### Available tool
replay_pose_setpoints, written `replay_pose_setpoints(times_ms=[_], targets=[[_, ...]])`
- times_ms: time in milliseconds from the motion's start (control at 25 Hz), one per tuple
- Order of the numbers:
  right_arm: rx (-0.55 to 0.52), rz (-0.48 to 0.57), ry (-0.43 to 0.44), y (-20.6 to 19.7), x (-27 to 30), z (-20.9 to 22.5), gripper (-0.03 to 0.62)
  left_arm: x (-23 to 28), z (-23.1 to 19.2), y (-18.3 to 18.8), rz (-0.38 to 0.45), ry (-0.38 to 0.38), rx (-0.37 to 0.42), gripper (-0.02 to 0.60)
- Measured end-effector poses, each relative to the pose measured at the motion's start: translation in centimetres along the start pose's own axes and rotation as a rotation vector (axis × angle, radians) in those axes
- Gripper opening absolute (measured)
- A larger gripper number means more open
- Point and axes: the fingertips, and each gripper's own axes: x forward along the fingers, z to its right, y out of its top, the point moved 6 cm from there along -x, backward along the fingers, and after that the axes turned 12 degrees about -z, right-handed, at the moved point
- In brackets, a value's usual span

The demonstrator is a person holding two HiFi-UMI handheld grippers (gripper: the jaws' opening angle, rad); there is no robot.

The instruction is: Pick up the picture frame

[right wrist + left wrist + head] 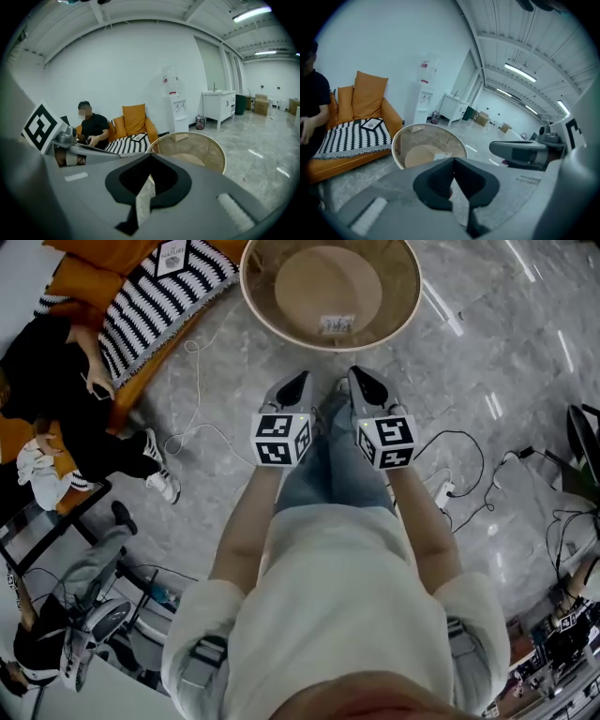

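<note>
Forearms (246, 521) reach out over jeans (319, 474) to 2 grippers held side by side. Left gripper (302, 381) has its jaws pressed fully together, gripping nothing; right gripper (362, 374) is likewise closed and empty. Both point at a round glass table (251, 296) just beyond them without touching it. Farther off, what looks like the picture frame (173, 257) lies flat on the striped blanket (159, 306) of the orange sofa (94, 277), where a seated person (52, 362) also sits.
</note>
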Motion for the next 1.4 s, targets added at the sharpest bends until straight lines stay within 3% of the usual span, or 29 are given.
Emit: replay_pose_setpoints(times_ms=[600,800,1120,1400], targets=[[-0.014,-0.121,0.027,-3.5,11.6,8.3,0.0,14.1,-4.3,-1.3,-0.107,0.037,0.02,0.0],[-0.027,-0.174,0.03,-5.8,15.2,10.4,0.005,18.4,-6.2,-2.4,-0.147,0.032,0.007,0.092],[-0.025,-0.247,0.043,-8.7,21.2,13.0,0.167,25.2,-8.0,-3.5,-0.227,0.028,0.068,0.22],[-0.037,-0.291,0.016,-11.2,23.6,14.6,0.207,27.8,-8.7,-5.2,-0.243,0.032,0.128,0.224]])
